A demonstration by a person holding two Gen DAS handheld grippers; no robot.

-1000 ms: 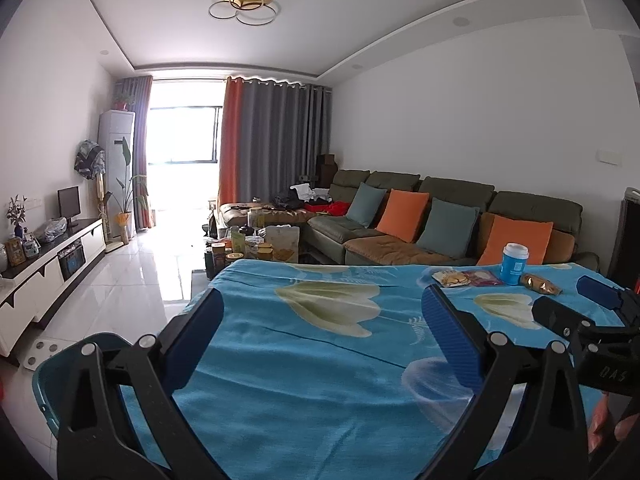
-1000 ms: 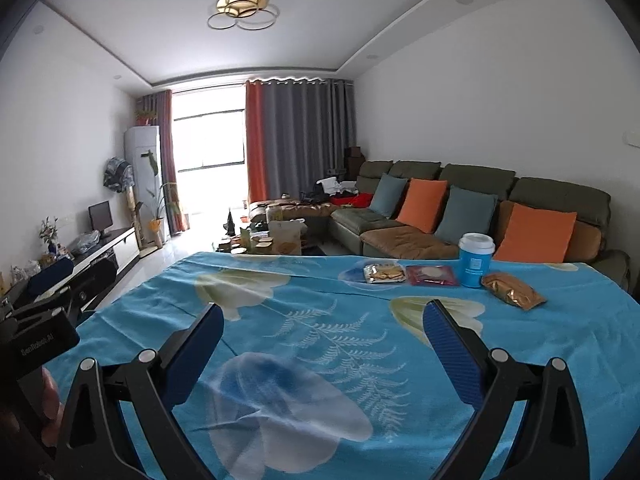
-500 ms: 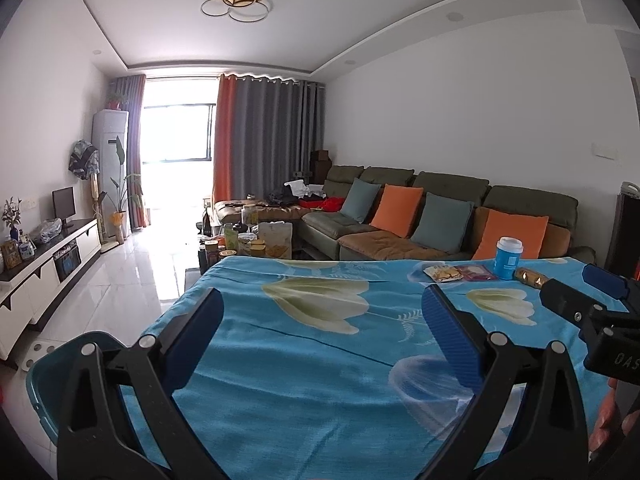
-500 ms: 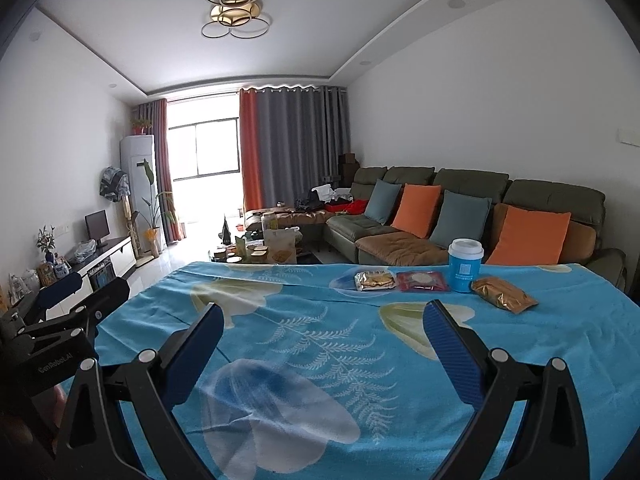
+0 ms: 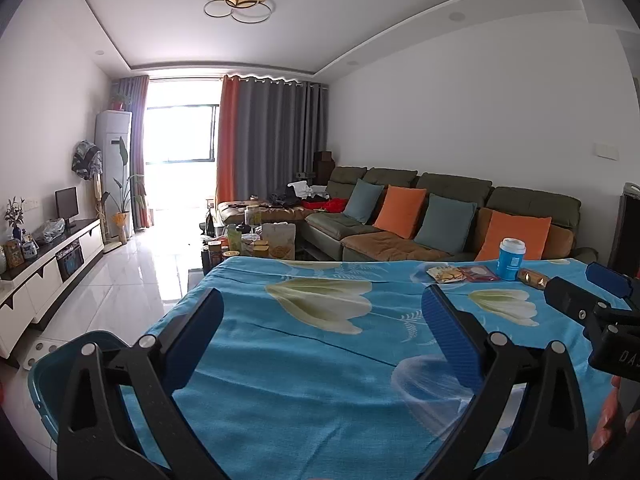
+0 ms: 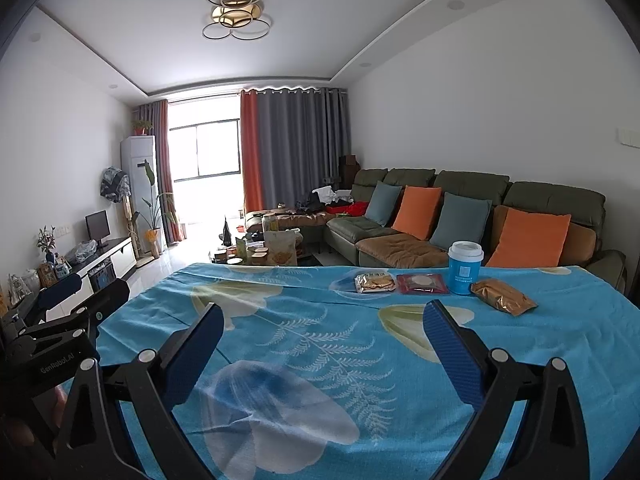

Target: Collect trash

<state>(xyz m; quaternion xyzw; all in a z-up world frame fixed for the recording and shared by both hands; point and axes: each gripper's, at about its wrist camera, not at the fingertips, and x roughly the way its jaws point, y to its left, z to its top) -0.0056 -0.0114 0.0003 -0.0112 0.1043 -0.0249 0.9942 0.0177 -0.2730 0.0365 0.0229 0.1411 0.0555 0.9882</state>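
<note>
Both tools, left tool (image 5: 320, 320) and right tool (image 6: 320, 336), hang wide open and empty above the bench (image 6: 320, 360). Nothing seems collected: blue cup (image 6: 465, 267) and three wrappers (image 6: 420, 283) (far side) remain; teal bin (image 5: 52, 364) waits at left.

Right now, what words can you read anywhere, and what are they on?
"GenRobot.AI": on the left gripper, seen in the right wrist view.
"DAS": cut off, on the right gripper, seen in the left wrist view.
Blue cup label: too small to read.
Snack packets: print too blurred to read.
</note>
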